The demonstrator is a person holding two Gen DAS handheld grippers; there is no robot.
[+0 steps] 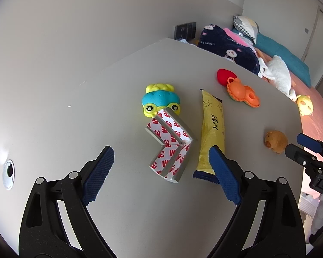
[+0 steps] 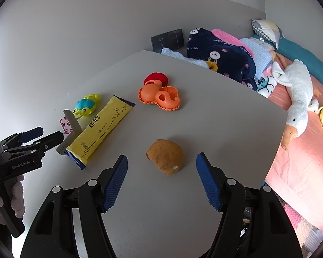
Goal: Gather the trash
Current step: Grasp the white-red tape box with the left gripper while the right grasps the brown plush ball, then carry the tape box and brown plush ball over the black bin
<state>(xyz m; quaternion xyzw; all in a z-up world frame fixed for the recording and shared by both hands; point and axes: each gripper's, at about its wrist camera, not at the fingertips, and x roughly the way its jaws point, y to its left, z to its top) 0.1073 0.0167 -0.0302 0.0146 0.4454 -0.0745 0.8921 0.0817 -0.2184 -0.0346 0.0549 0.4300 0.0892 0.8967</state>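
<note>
On the grey table [image 1: 60, 129] lies an L-shaped corner guard [image 1: 170, 146] backed with red-and-white tape. My left gripper [image 1: 161, 149] hovers open over it, a blue pad on each side, neither pressing. Right of the guard lies a yellow packet [image 1: 212, 129] with a blue end; its lower end passes behind the right pad. In the right wrist view a brown plush toy [image 2: 165, 159] sits between the open fingers of my right gripper [image 2: 162, 155], with gaps on both sides. The guard [image 2: 72, 126] and packet [image 2: 101, 129] show at left there, by the left gripper [image 2: 51, 134].
A blue-and-yellow frog toy [image 1: 160, 101], an orange plastic toy [image 1: 242, 92] and a red one [image 1: 225, 76] lie farther back. Beyond the table's right edge is a bed [image 2: 301, 172] with blankets and a white goose plush [image 2: 299, 94]. A cable hole [image 1: 8, 174] sits at left. A gloved hand [image 2: 17, 193] holds the left gripper.
</note>
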